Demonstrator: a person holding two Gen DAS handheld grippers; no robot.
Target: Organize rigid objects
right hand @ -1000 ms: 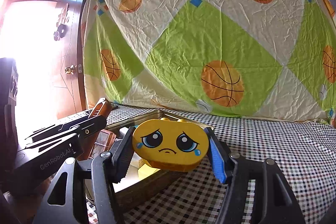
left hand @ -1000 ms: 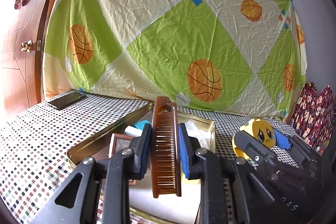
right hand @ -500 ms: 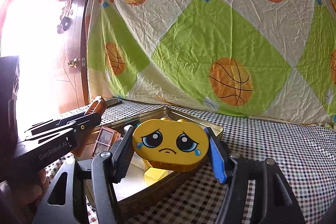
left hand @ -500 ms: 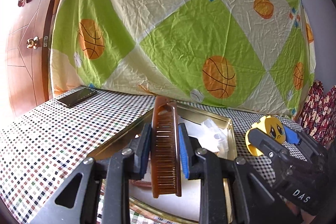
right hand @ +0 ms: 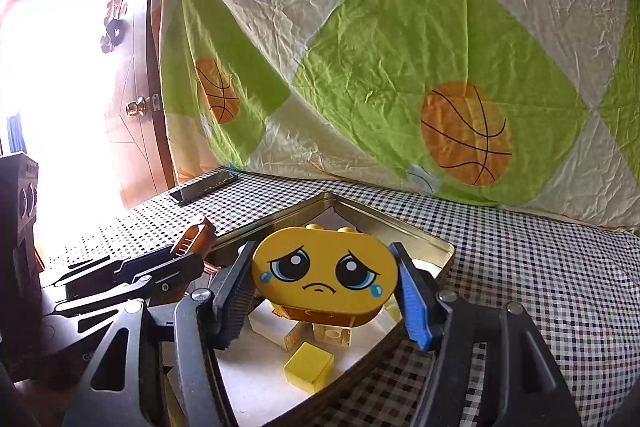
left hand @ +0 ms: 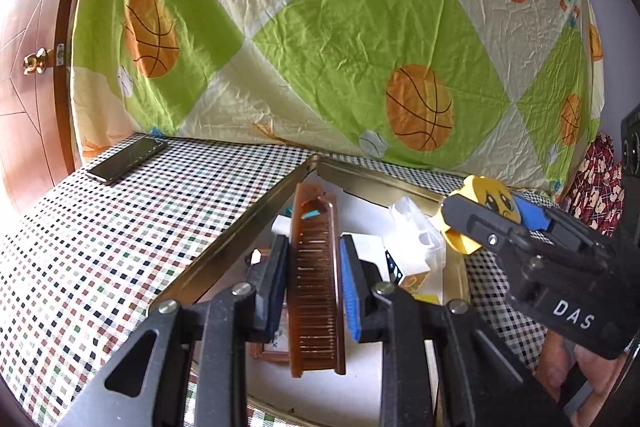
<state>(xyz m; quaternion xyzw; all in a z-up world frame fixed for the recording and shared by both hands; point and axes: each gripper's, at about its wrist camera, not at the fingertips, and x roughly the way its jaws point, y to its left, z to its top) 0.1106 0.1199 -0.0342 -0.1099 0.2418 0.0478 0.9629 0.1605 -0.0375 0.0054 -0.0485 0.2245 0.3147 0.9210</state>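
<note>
**Both hand-held grippers loaded above the tin**

The left hand-held gripper (left hand: 314,283) is clamped on a brown comb (left hand: 316,279). The comb is held on edge between the pads, its length running along the fingers and its far end projecting beyond the fingertips. The right hand-held gripper (right hand: 326,291) is clamped on a yellow toy block (right hand: 325,273) printed with a crying face; the block is gripped at its two rounded ends, face toward the camera, and studs are visible on its top.

Both loads are held above an open gold-coloured metal tin (right hand: 424,247). Inside the tin, a small yellow cube (right hand: 309,367), a white block (right hand: 269,325) and a clear plastic piece (left hand: 416,231) are seen on the white floor. A small framed picture (left hand: 269,347) lies partly hidden under the left gripper.

The tin stands on a desk covered with a checked cloth (left hand: 100,247). A dark phone (left hand: 127,160) lies well apart from the tin, near the far left corner. A bedsheet printed with basketballs (left hand: 328,39) hangs behind the desk, and a wooden door (left hand: 28,67) is seen at the left.
</note>
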